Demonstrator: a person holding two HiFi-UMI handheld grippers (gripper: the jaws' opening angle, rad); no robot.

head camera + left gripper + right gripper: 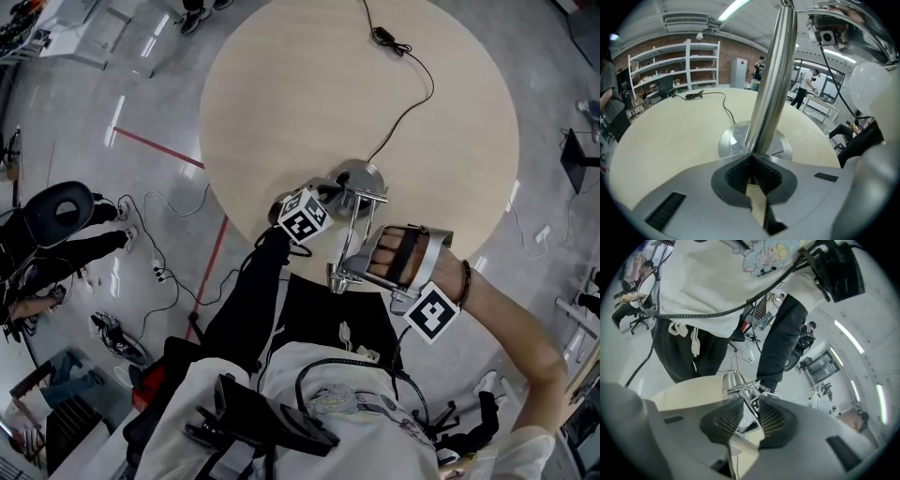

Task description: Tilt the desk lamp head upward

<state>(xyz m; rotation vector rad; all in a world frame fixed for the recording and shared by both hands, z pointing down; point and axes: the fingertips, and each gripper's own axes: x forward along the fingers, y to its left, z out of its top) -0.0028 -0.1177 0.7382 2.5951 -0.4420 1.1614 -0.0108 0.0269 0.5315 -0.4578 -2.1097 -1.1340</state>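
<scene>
left tongs (752, 161) held polished chrome upright lamp pole (771, 84), shut, just above its round base (731, 143) on pale round surface (670, 136) | chrome lamp head (339, 277) sat atop pole, above left tongs | right tongs (749, 404), part-open, apparently gripped it, nearest

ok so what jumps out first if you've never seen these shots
A chrome desk lamp standing near the edge of a round pale wooden table, its black cable trailing across the top. Both hand-held grippers are on it: the left hand-held gripper clamps its upright pole, and the right hand-held gripper grips its thin arm rods.
</scene>
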